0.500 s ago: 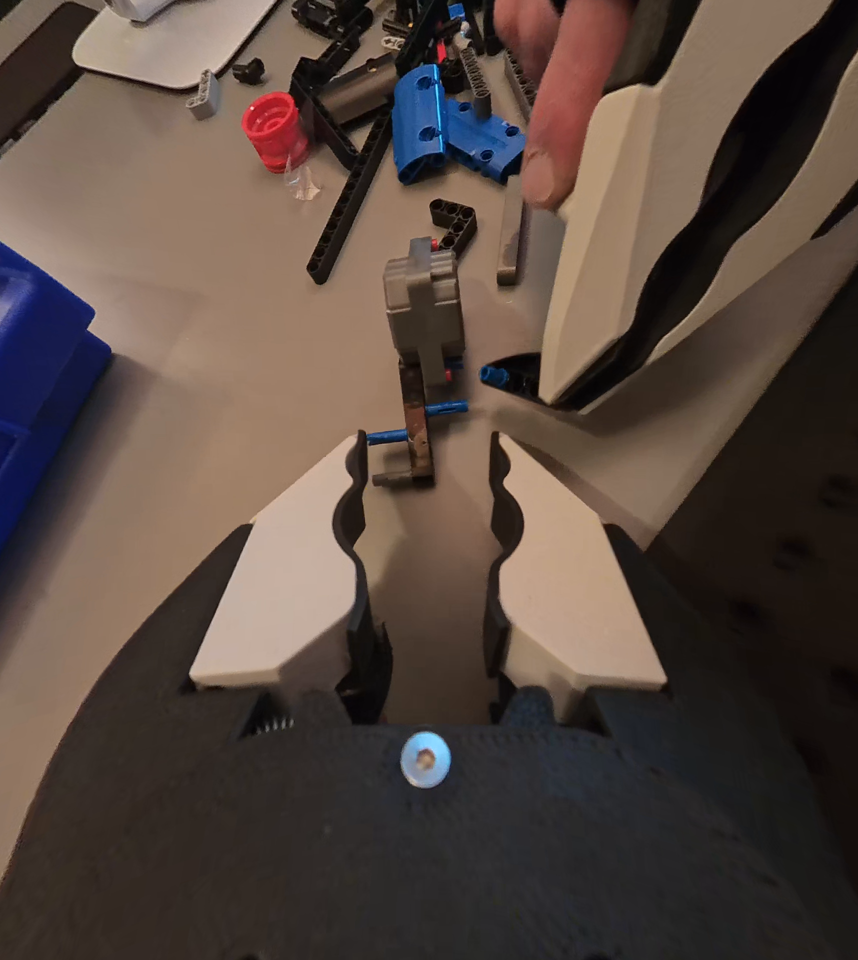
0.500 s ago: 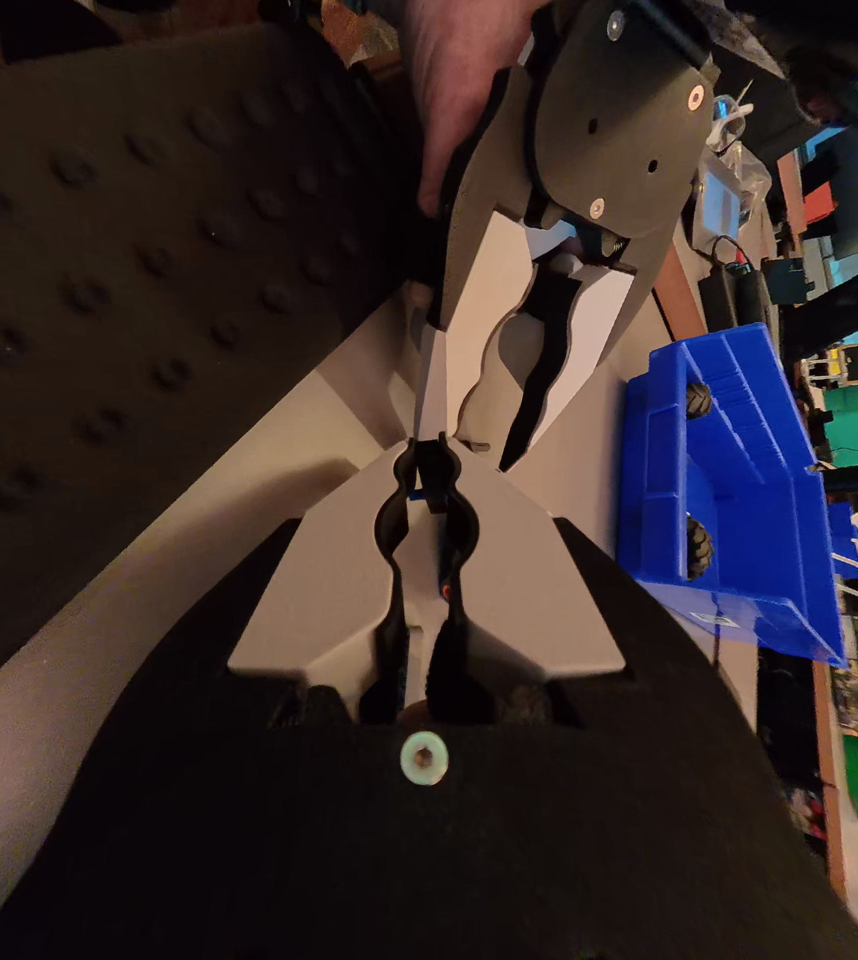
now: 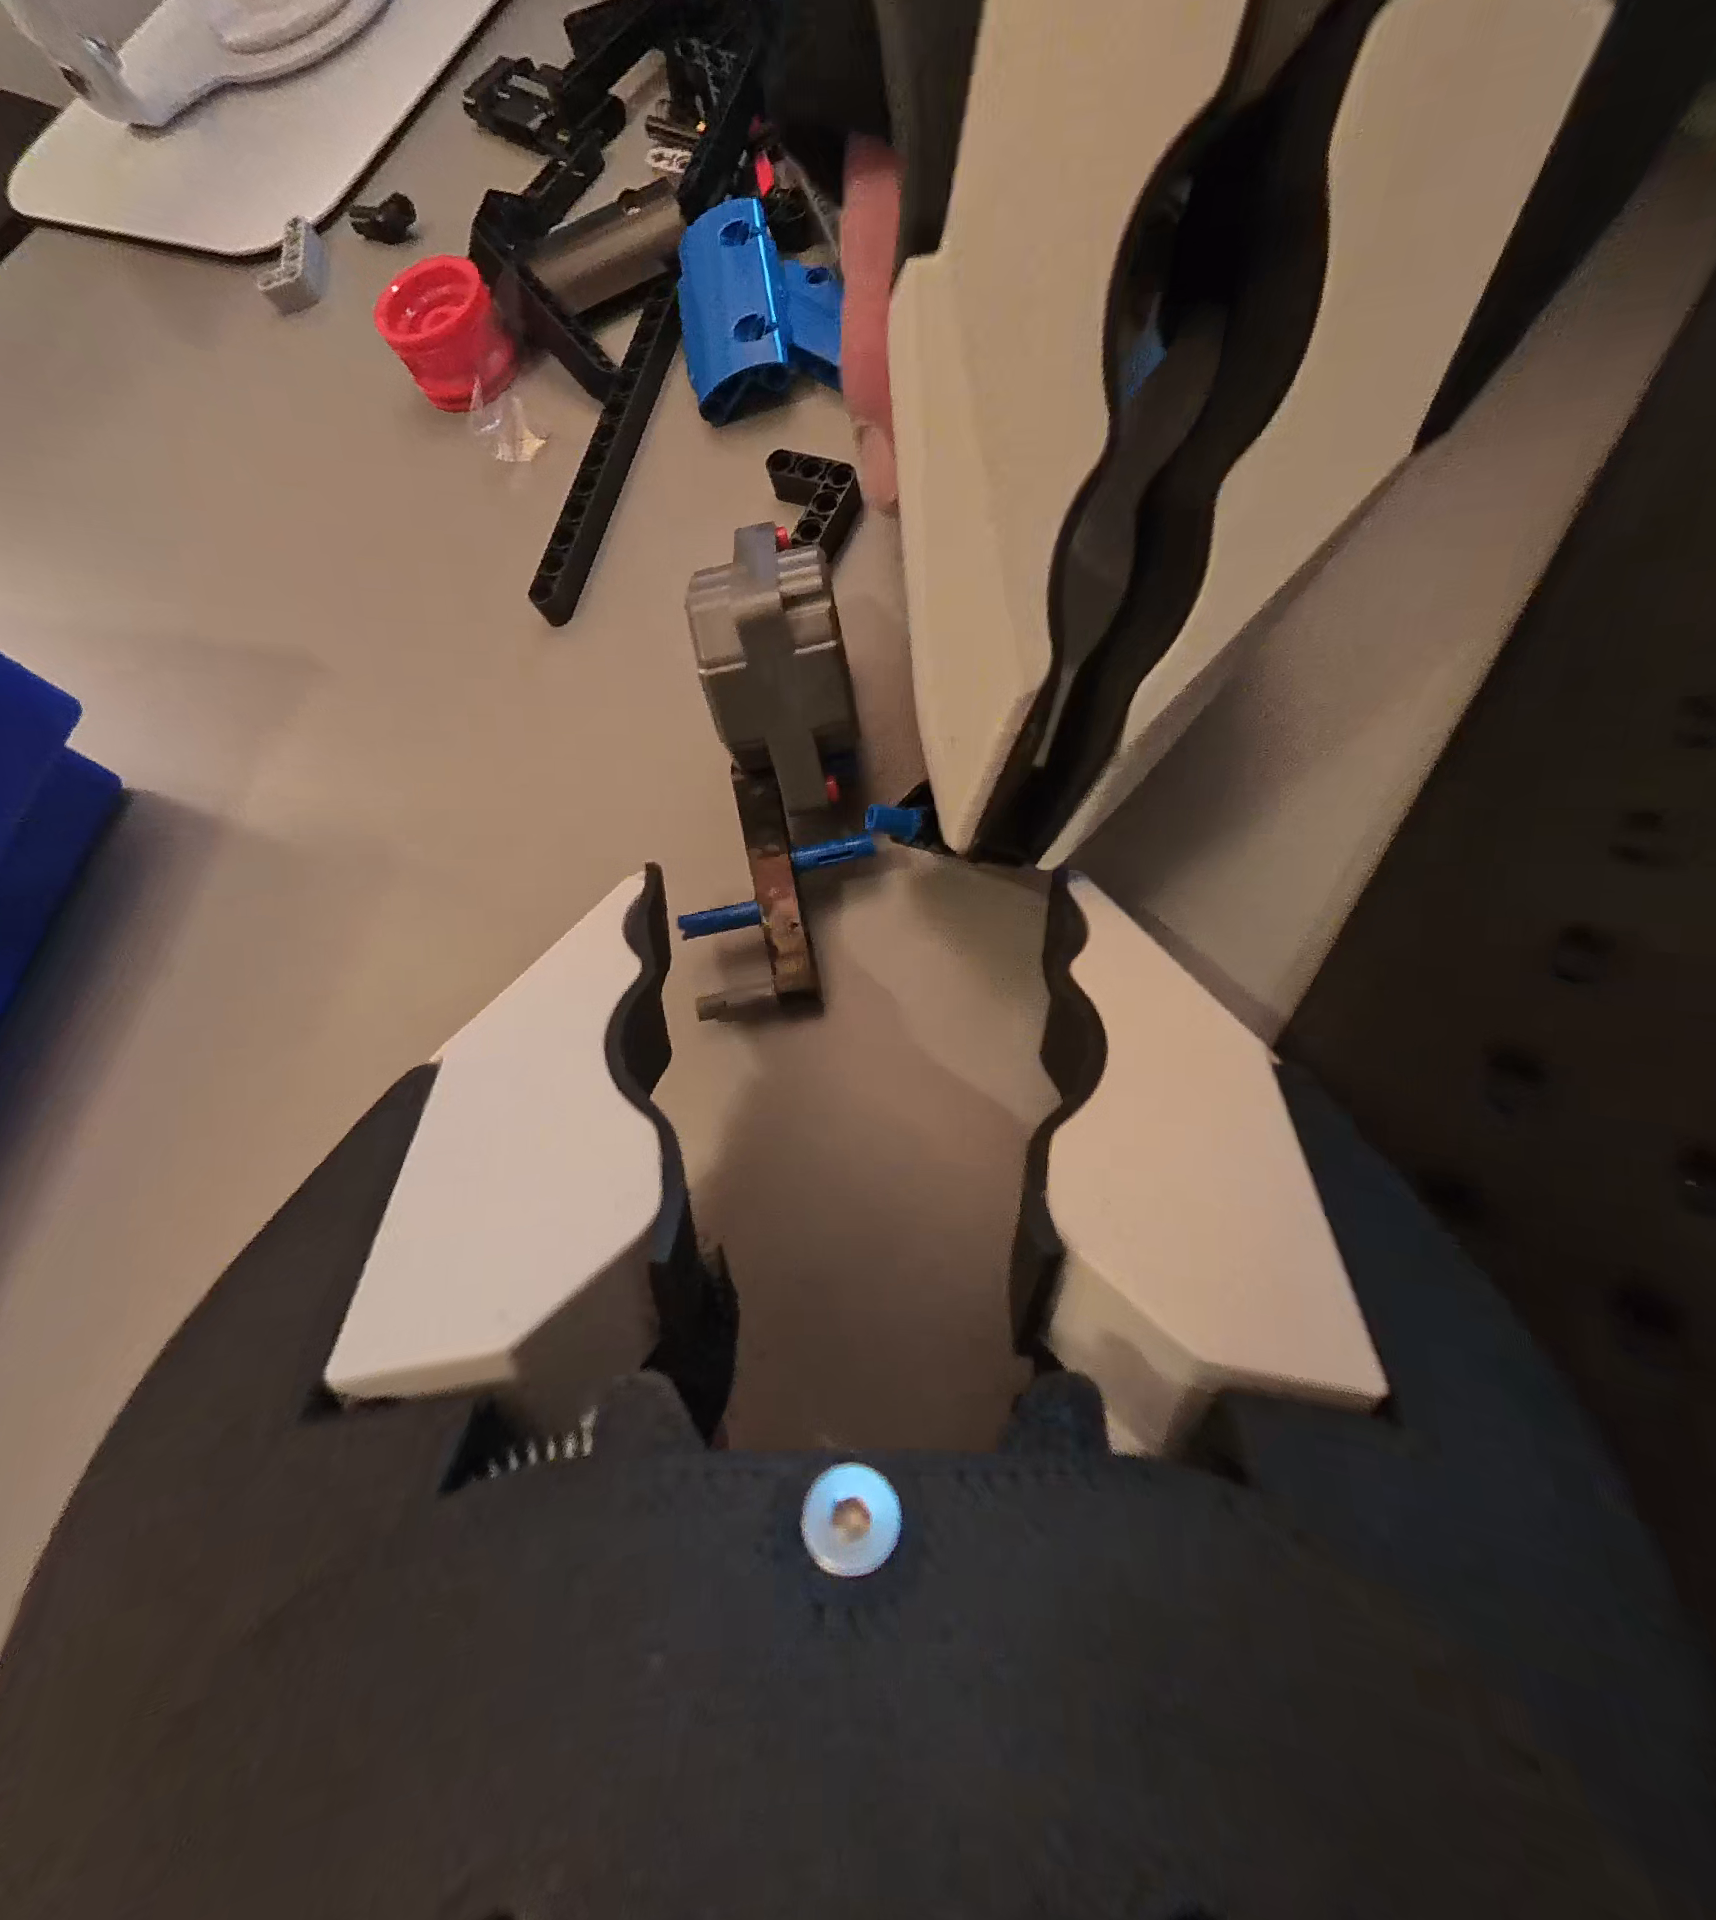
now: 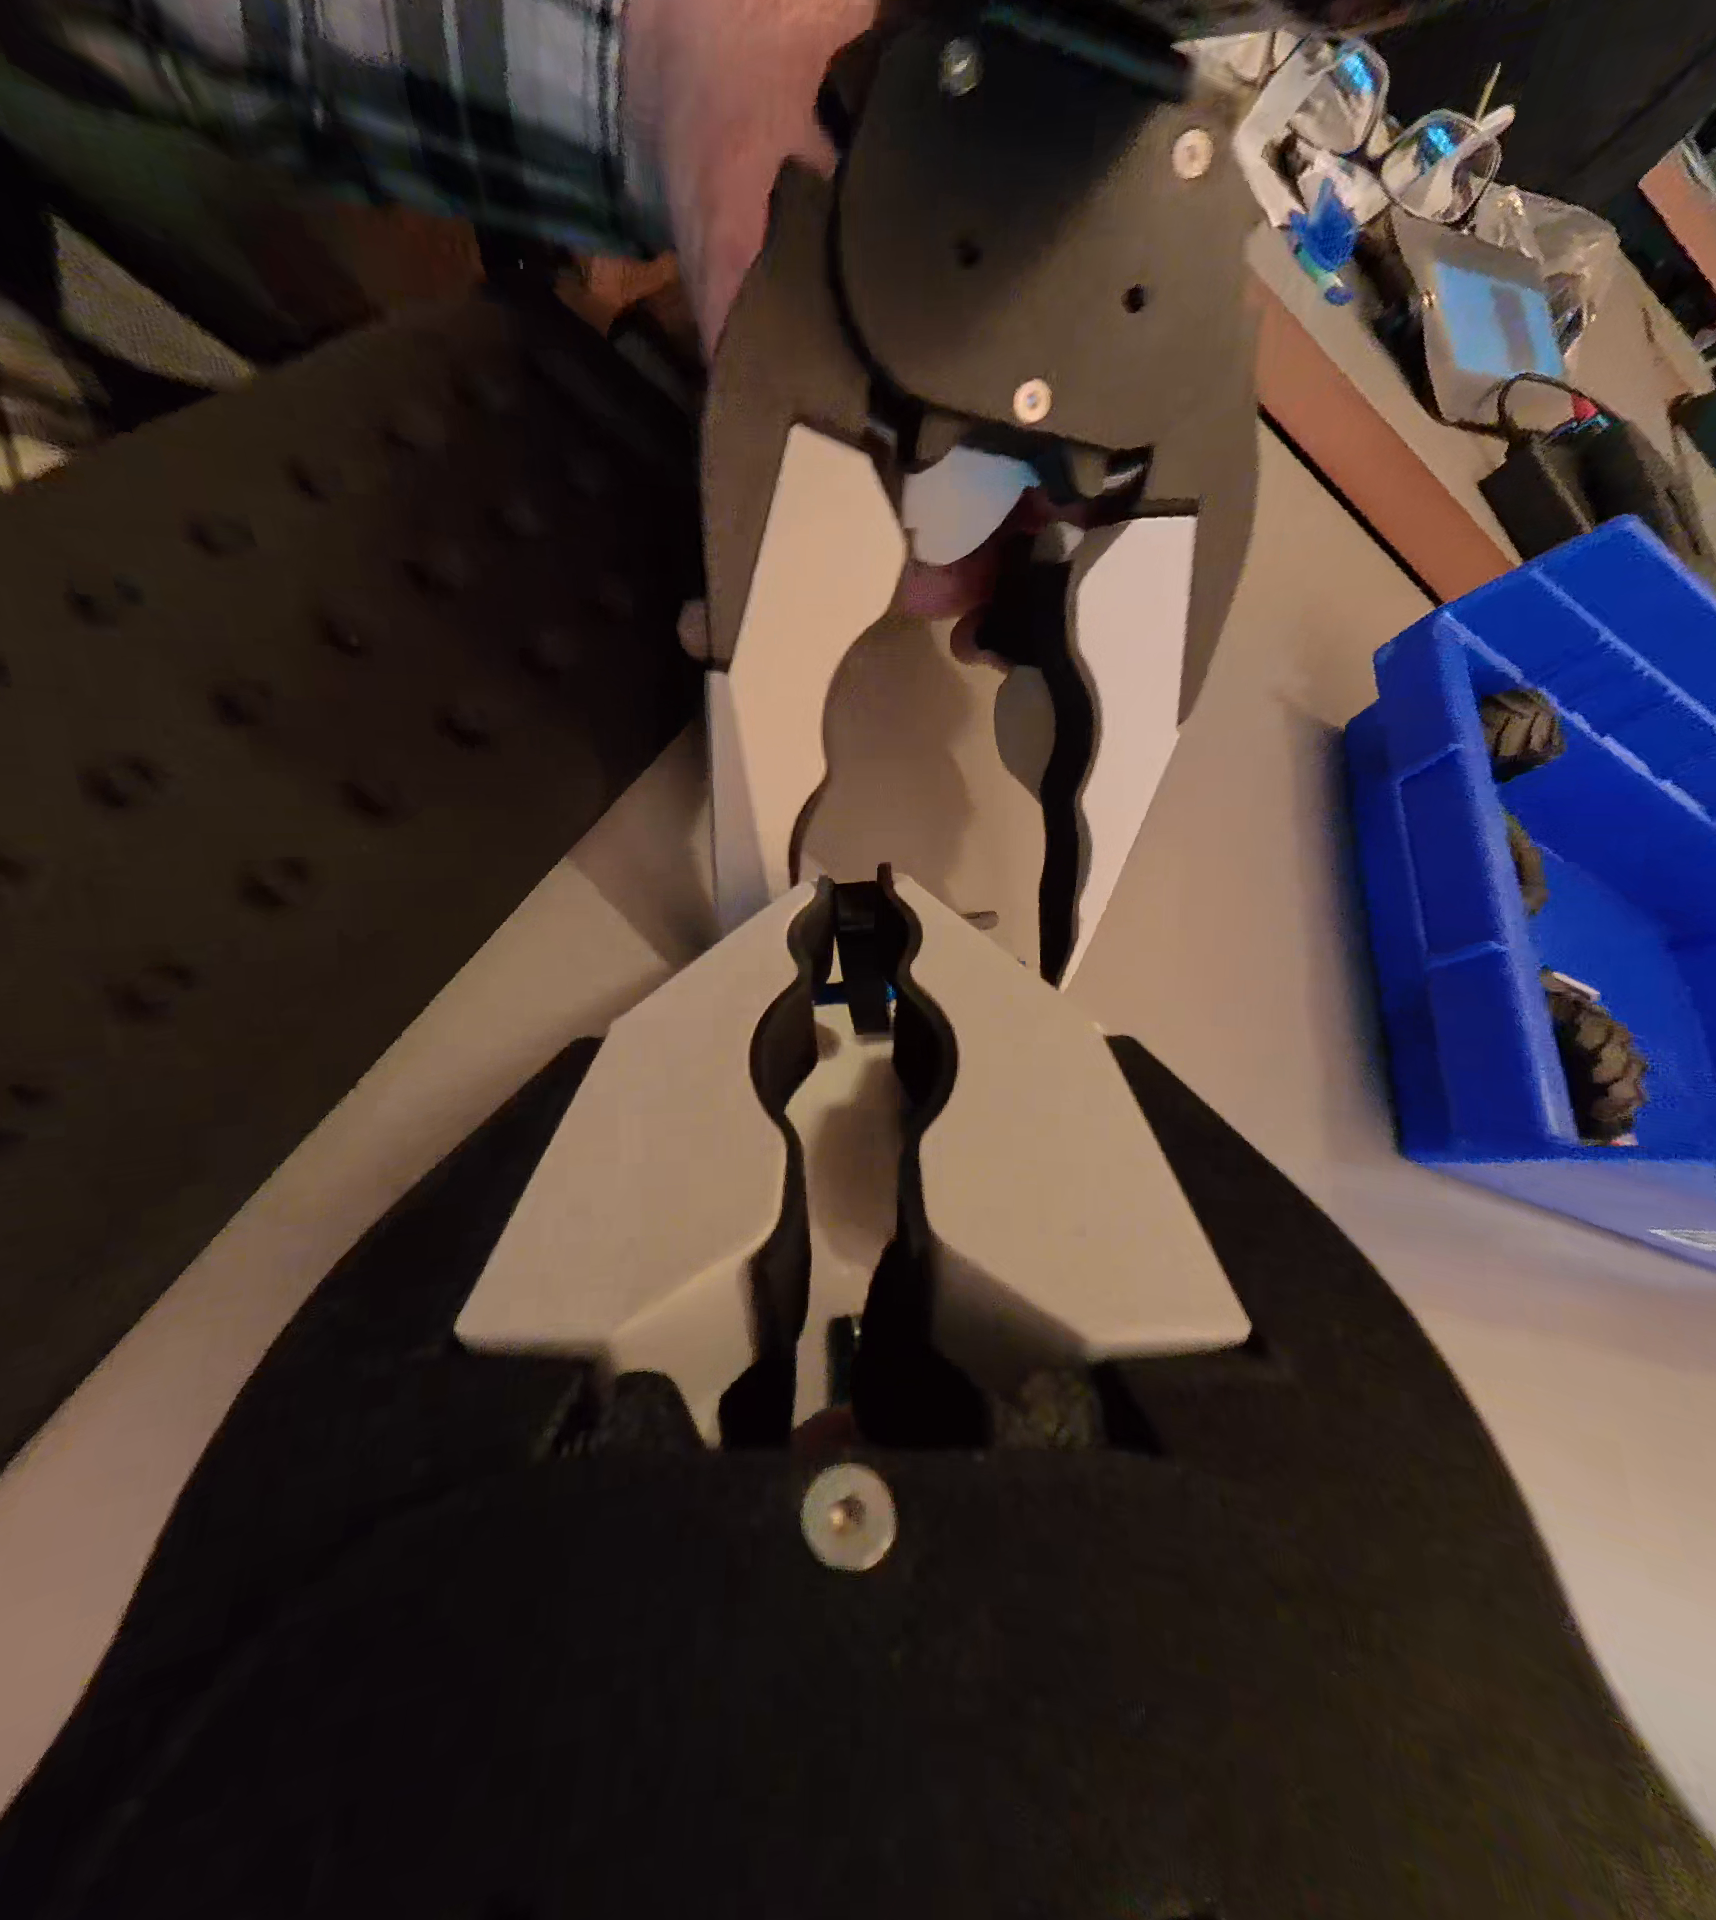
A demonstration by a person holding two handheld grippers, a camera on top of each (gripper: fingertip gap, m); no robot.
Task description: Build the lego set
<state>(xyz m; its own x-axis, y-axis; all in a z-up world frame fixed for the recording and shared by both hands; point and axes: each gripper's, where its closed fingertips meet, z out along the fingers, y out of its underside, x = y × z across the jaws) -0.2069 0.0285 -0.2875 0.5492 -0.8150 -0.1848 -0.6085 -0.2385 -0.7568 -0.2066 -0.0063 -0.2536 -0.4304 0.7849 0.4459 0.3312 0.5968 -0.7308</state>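
Wider now, the left gripper [image 3: 859, 894] has spread its wavy white jaws and holds nothing, apparently readying to take the assembly [image 3: 771, 748]: a ribbed grey motor on a dark beam with blue pins, lying on the table [image 3: 241, 665] just ahead. Beside it, the right gripper [image 4: 854, 894] pinches a small black piece [image 4: 859, 956], likely to join on. Loose parts [image 3: 625, 260] lie beyond.

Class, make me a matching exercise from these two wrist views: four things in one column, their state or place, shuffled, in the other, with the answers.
Column 1
1. left gripper
2. right gripper
3. red round plastic wheel hub
4. blue plastic storage bin

Column 2
A. holds black tyres
B. fingers apart, empty
C. stands near the loose black beams
D. fingers closed on a small black piece

Pairs: 1-B, 2-D, 3-C, 4-A
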